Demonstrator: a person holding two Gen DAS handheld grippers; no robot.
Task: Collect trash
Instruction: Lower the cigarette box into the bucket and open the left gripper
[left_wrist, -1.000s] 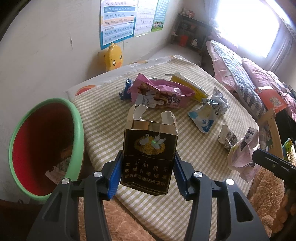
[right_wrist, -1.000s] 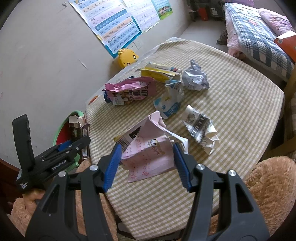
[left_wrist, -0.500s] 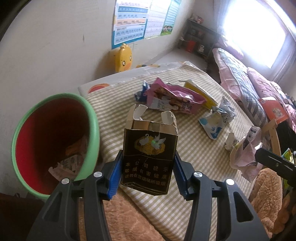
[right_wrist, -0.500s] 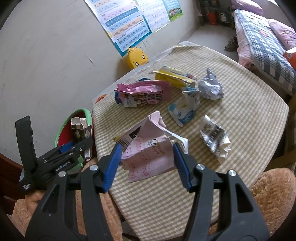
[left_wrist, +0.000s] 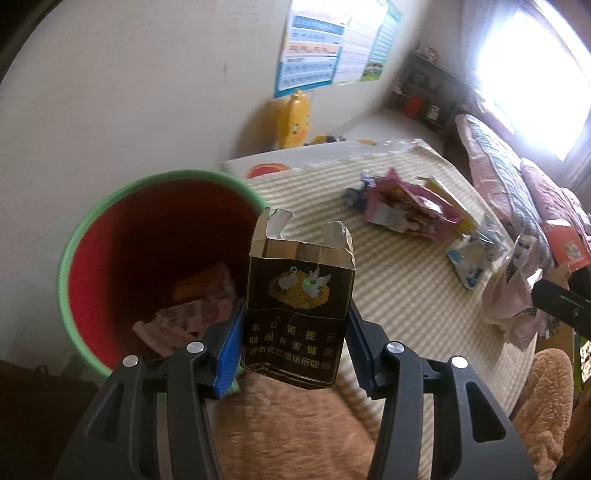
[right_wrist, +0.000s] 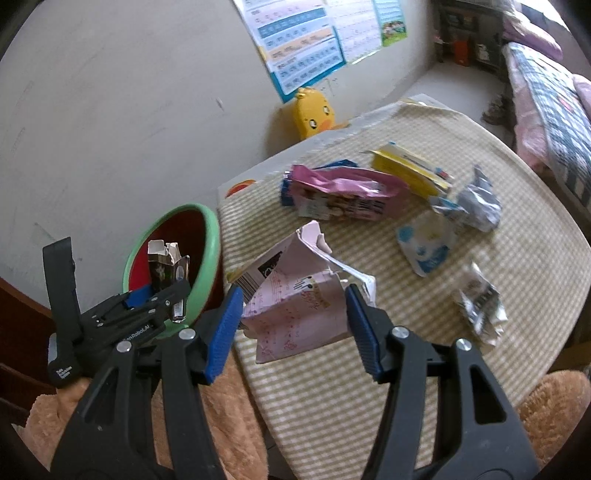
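Observation:
My left gripper (left_wrist: 293, 349) is shut on a torn black cigarette pack (left_wrist: 299, 314), held upright at the right rim of the green bin with a red inside (left_wrist: 74, 258). From the right wrist view the pack (right_wrist: 164, 266) hangs over the bin's mouth (right_wrist: 210, 236). My right gripper (right_wrist: 293, 328) is shut on a crumpled pink paper carton (right_wrist: 295, 299), held above the near edge of the checked table (right_wrist: 535, 258). The carton also shows in the left wrist view (left_wrist: 513, 299).
On the table lie a pink snack bag (right_wrist: 343, 195), a yellow box (right_wrist: 410, 170), a grey crumpled wrapper (right_wrist: 476, 203), a white-blue wrapper (right_wrist: 424, 247) and a crumpled printed wrapper (right_wrist: 480, 306). Paper scraps (left_wrist: 184, 314) lie in the bin. A yellow duck toy (right_wrist: 314, 110) stands by the wall.
My left gripper has carried the cigarette pack left from over the table to the bin's rim. My right gripper has followed leftwards with the pink carton.

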